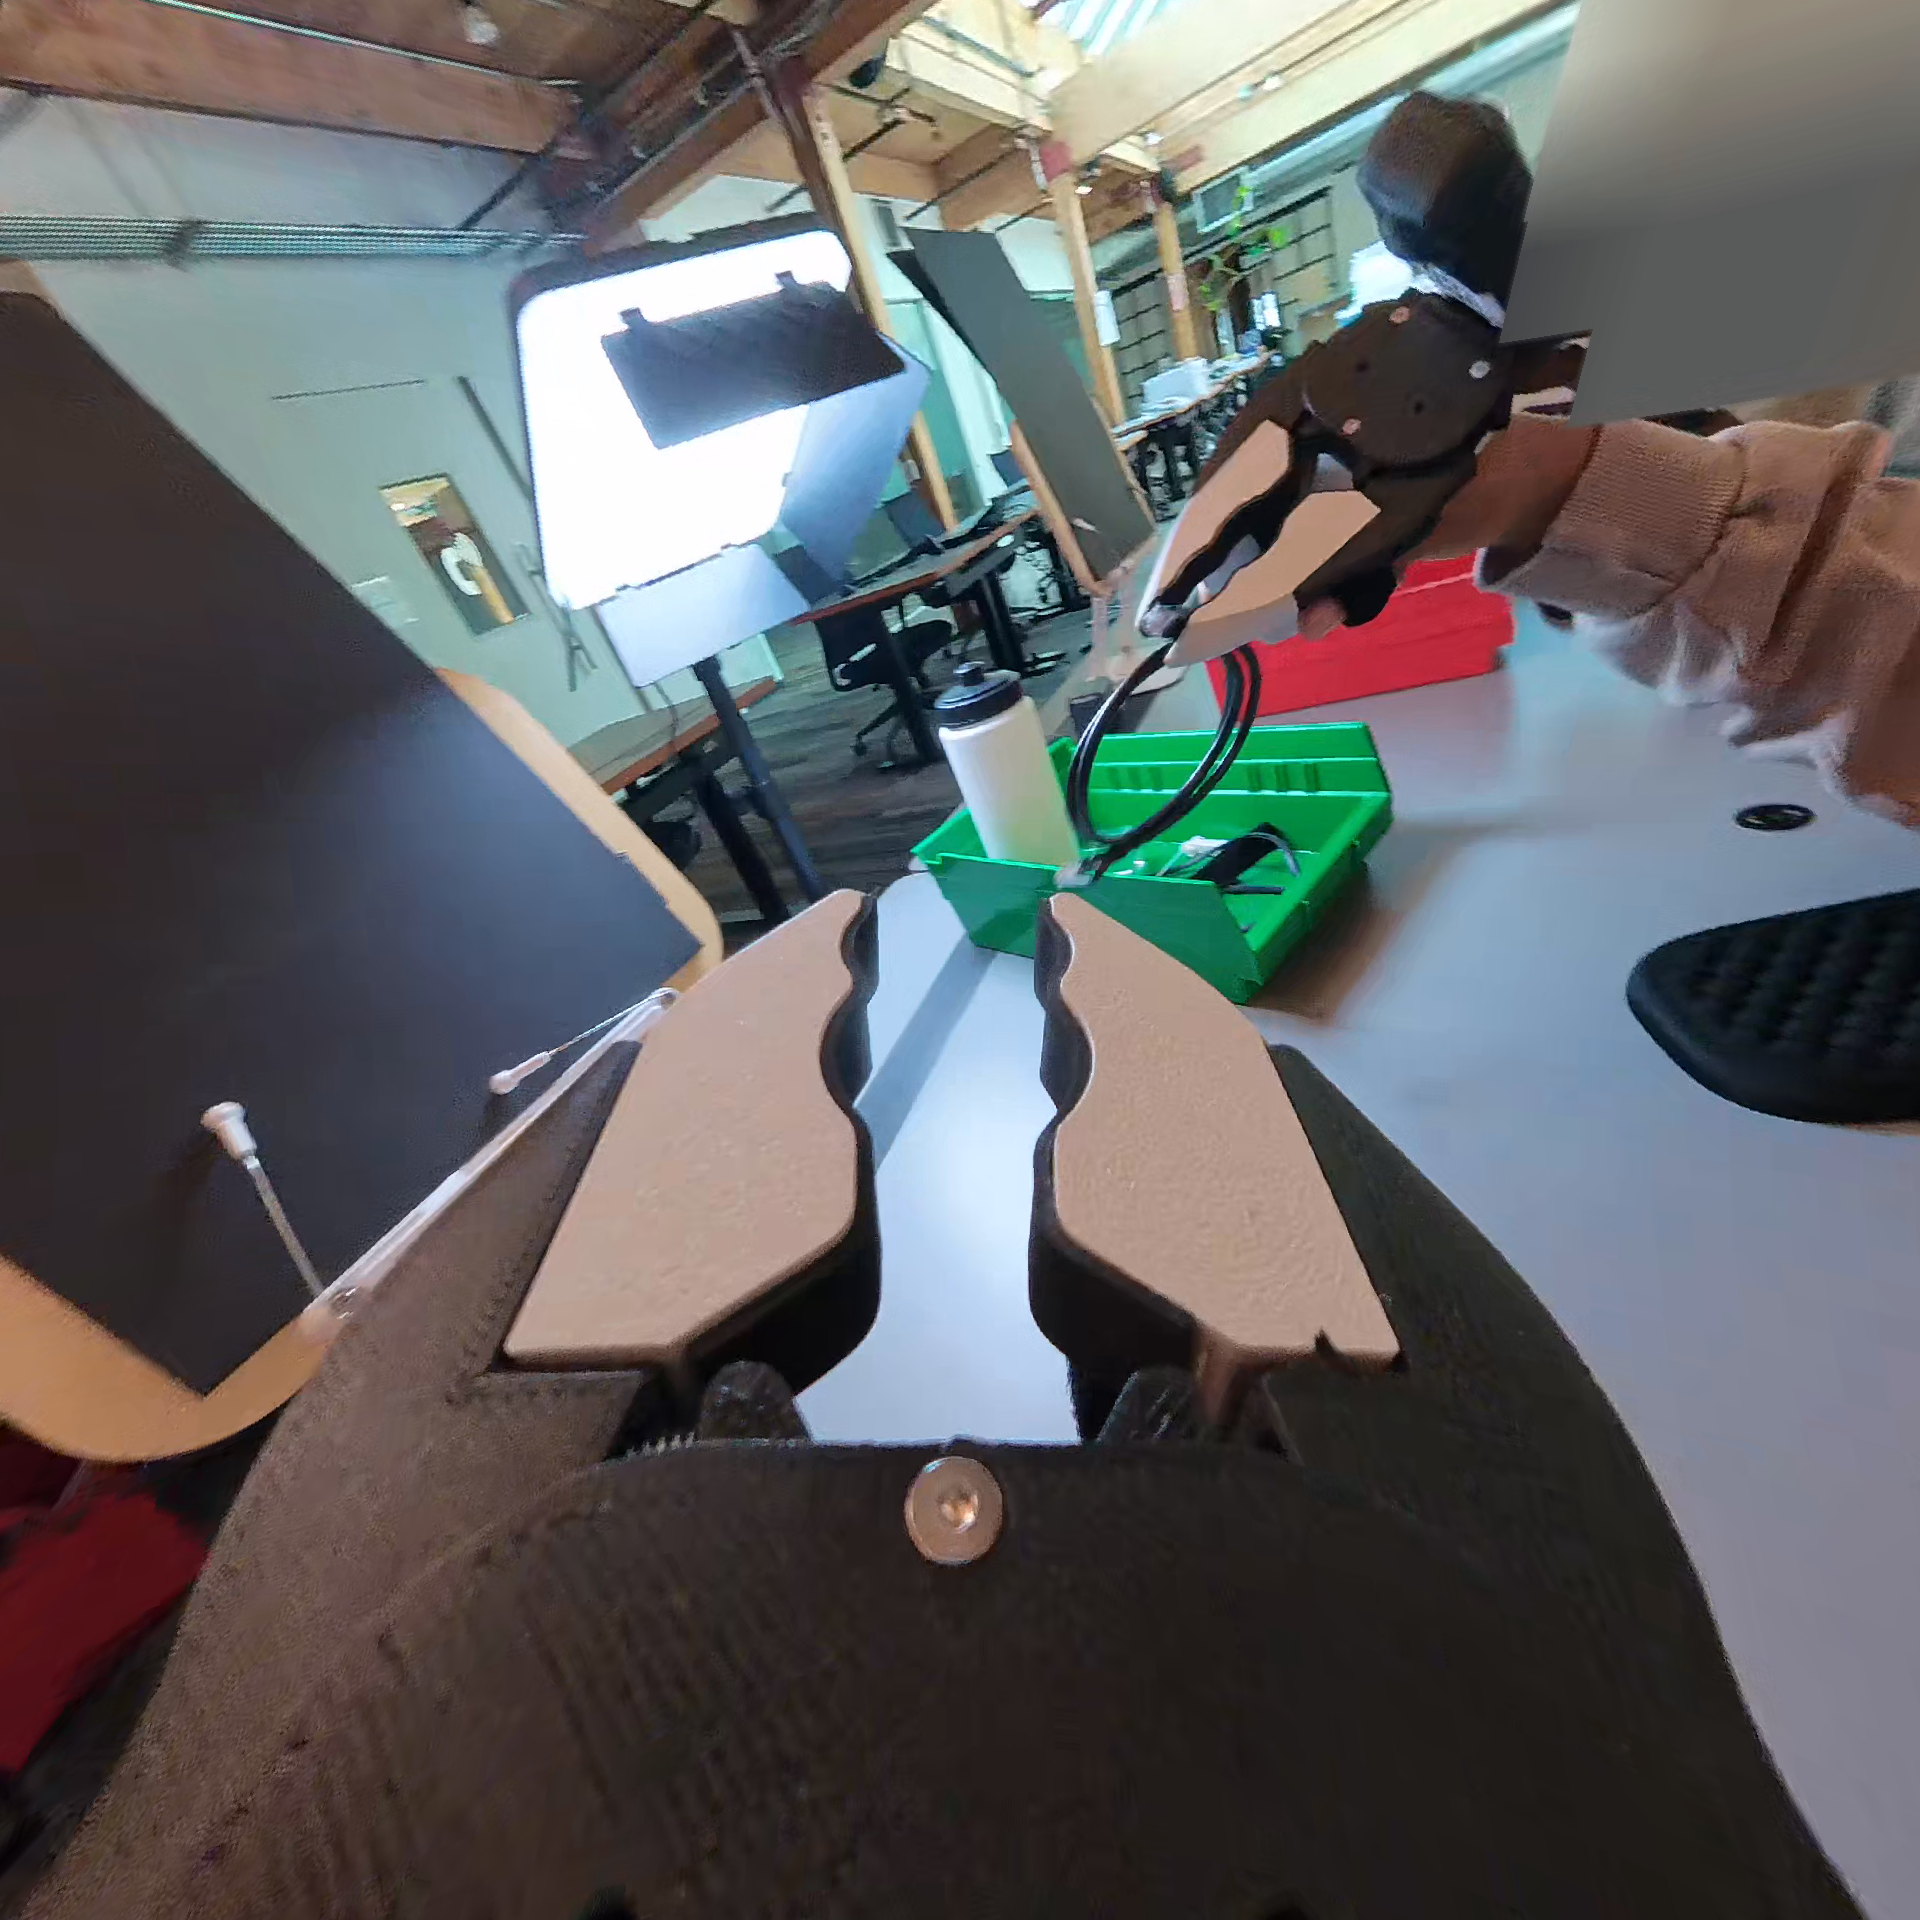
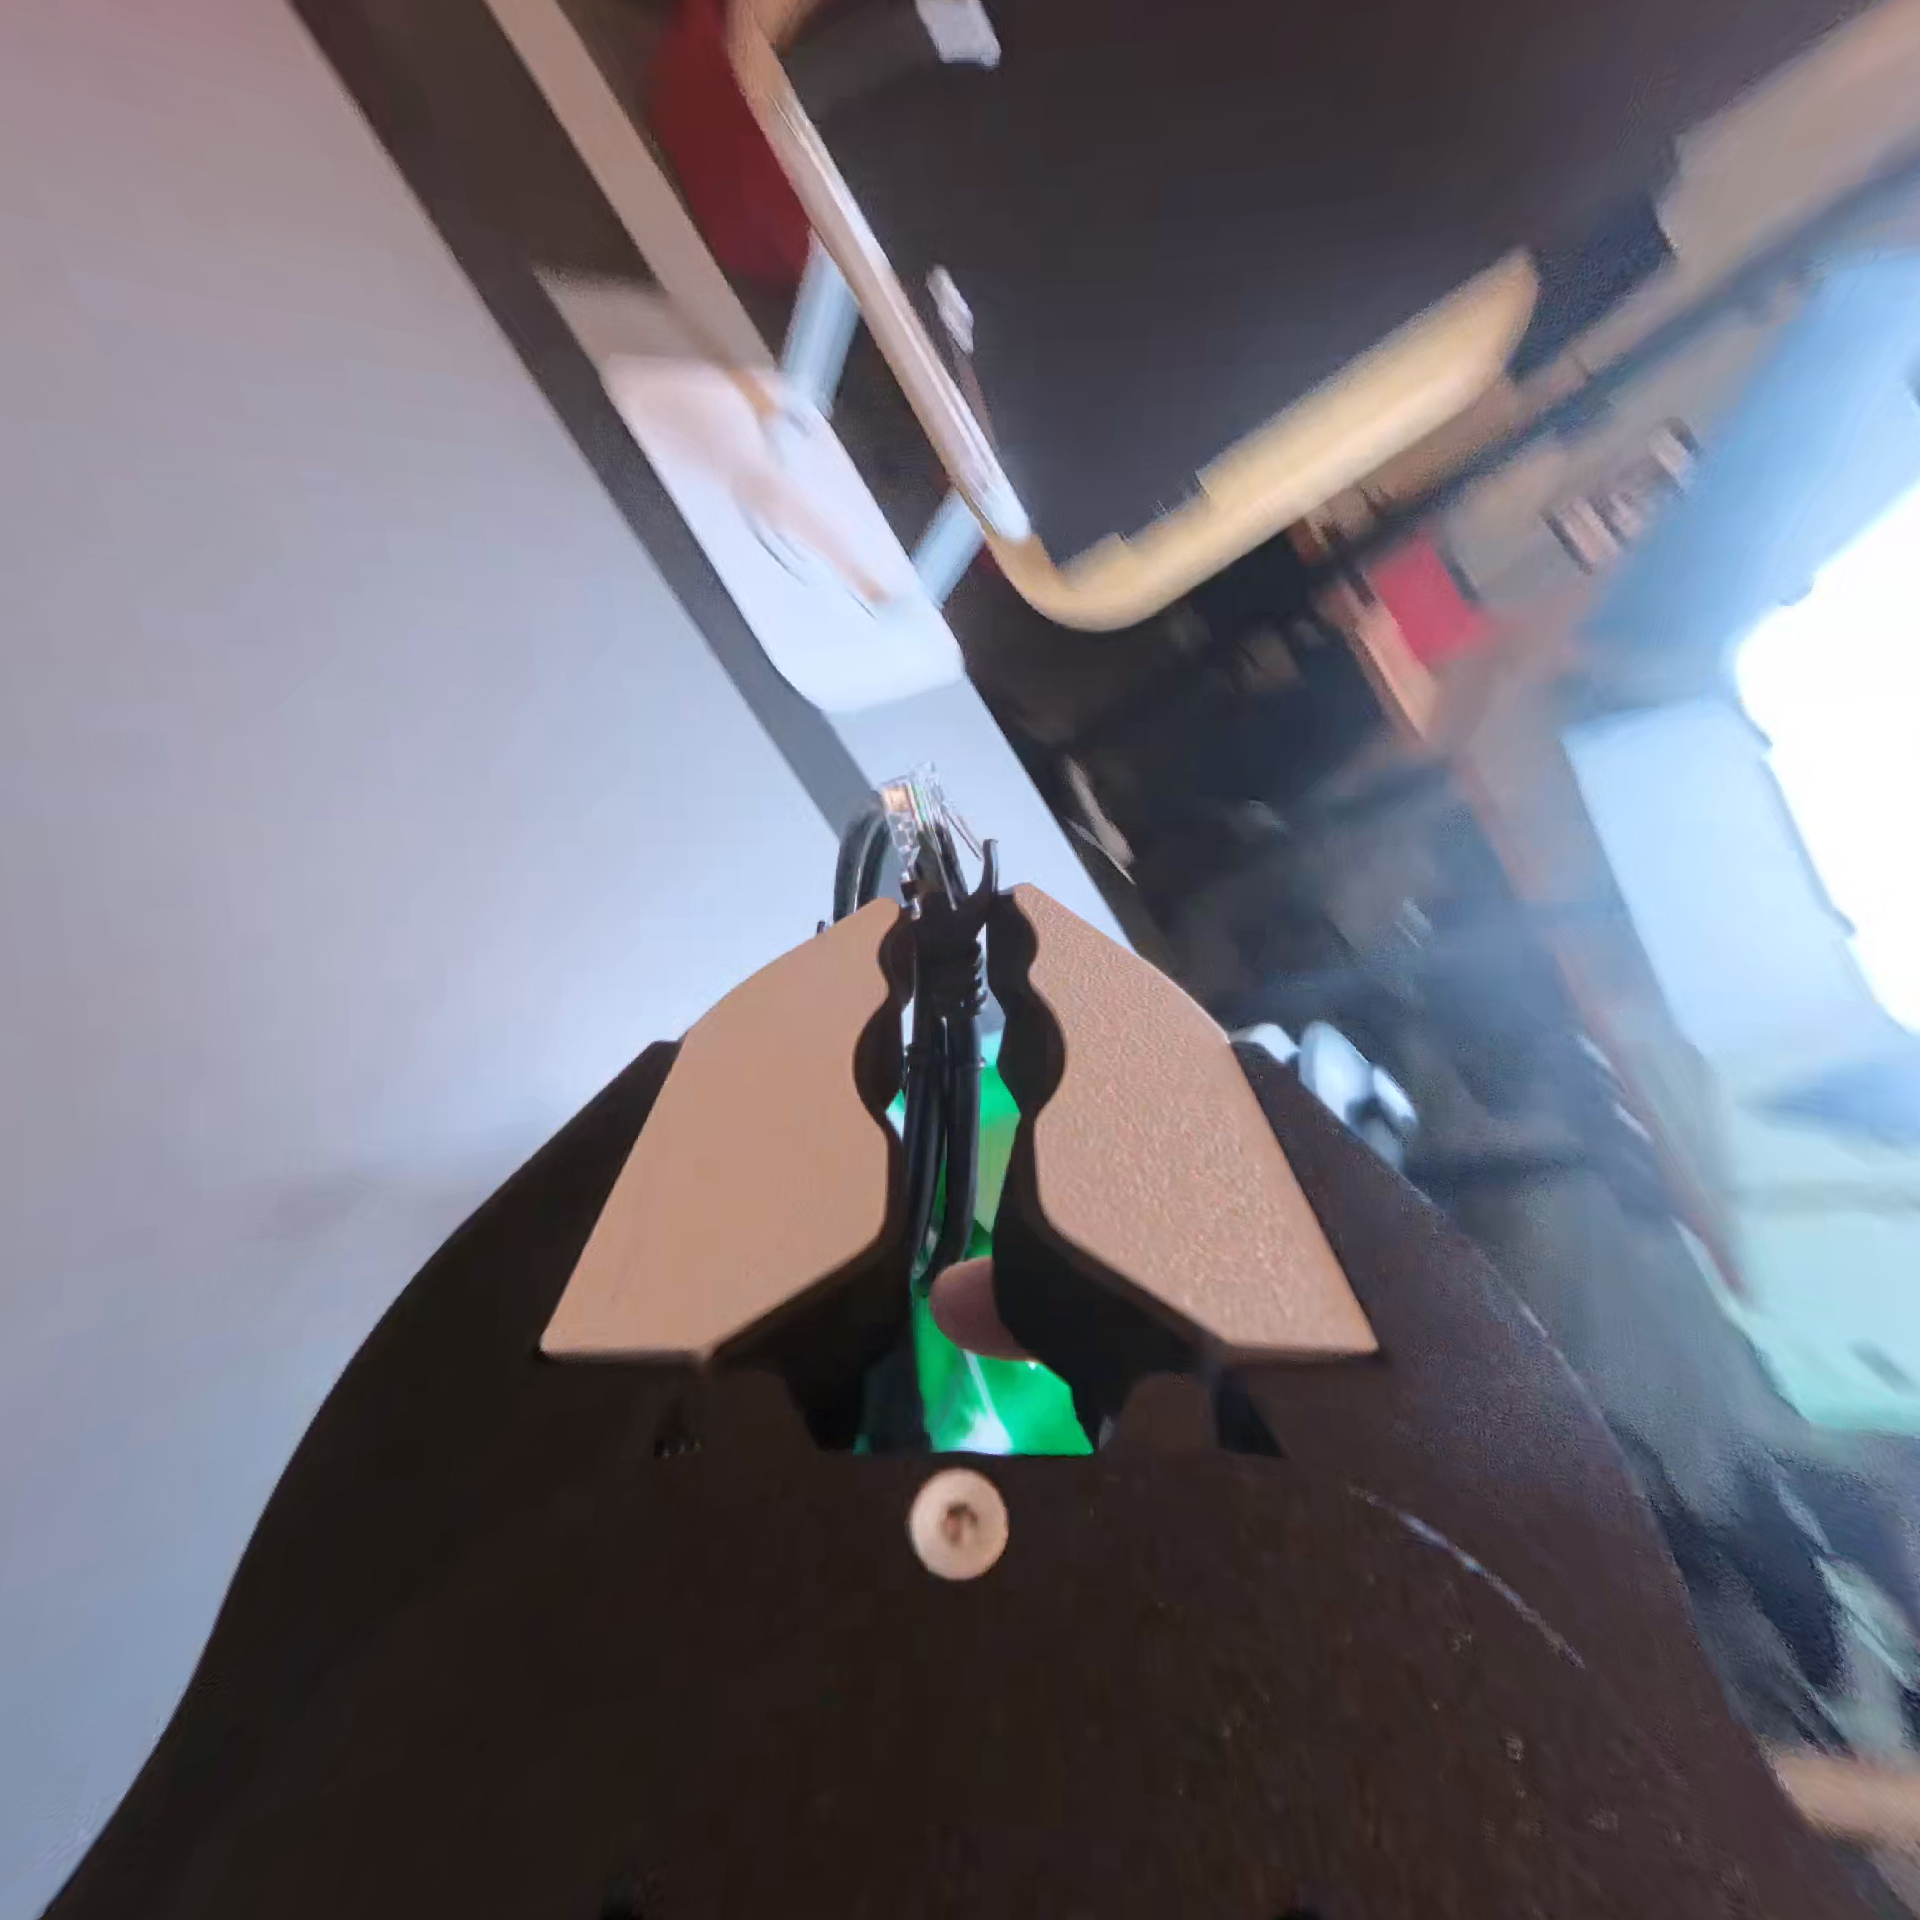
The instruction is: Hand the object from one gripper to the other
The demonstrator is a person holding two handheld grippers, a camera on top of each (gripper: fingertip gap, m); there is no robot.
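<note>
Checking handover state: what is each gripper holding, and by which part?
Right gripper is shut on the coiled black cable, pinching the bundled part near its clear plug. Left gripper is open, holding nothing.

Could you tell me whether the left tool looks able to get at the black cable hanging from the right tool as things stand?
Probably yes. The left tool is open and empty, and the cable loop dangles from the right tool in open air above the green bin, with nothing between them.
</note>
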